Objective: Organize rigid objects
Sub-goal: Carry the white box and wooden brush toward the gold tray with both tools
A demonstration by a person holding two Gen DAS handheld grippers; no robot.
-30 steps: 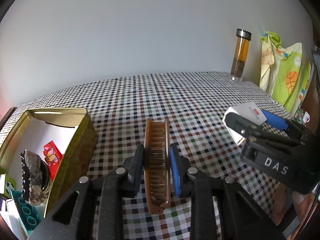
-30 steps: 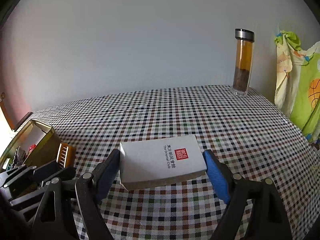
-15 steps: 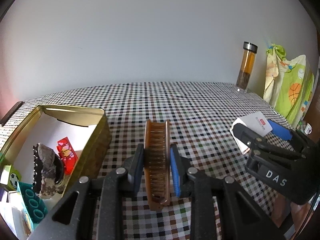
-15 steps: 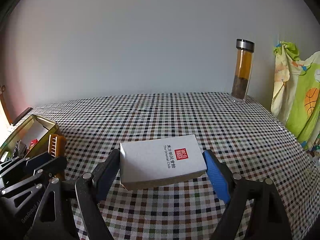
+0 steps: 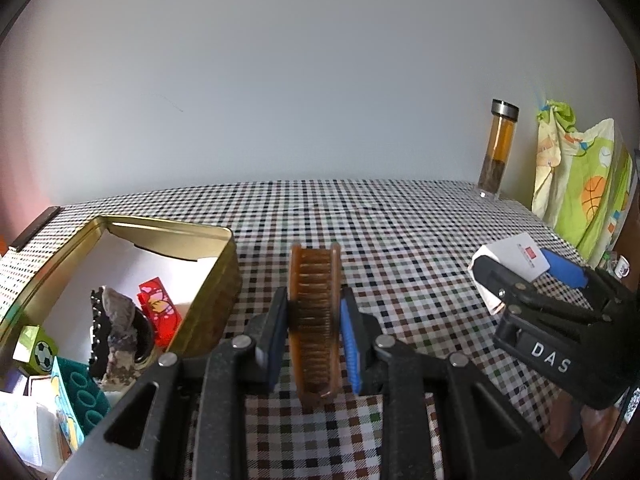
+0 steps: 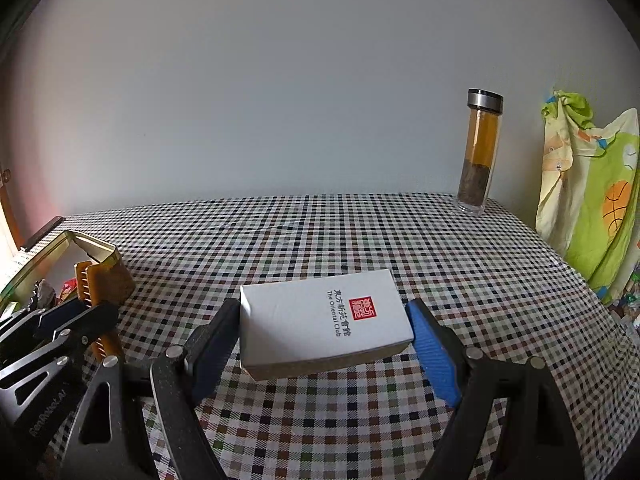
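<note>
Relative to a second ago, more of the tin (image 5: 224, 240) is being shown beside the left gripper (image 5: 314, 334), which has been carried level toward it. Its jaws are being kept narrow, clamped on the brush (image 5: 316, 312), held on edge above the cloth (image 5: 400, 248) just right of the tin. The right gripper (image 6: 326, 330) is being held wide, gripping the box (image 6: 320, 316) flat above the cloth. A bottle (image 6: 480, 152) is standing at the far corner.

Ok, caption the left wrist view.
Left gripper clamps a brown comb beside the open gold tin.
</note>
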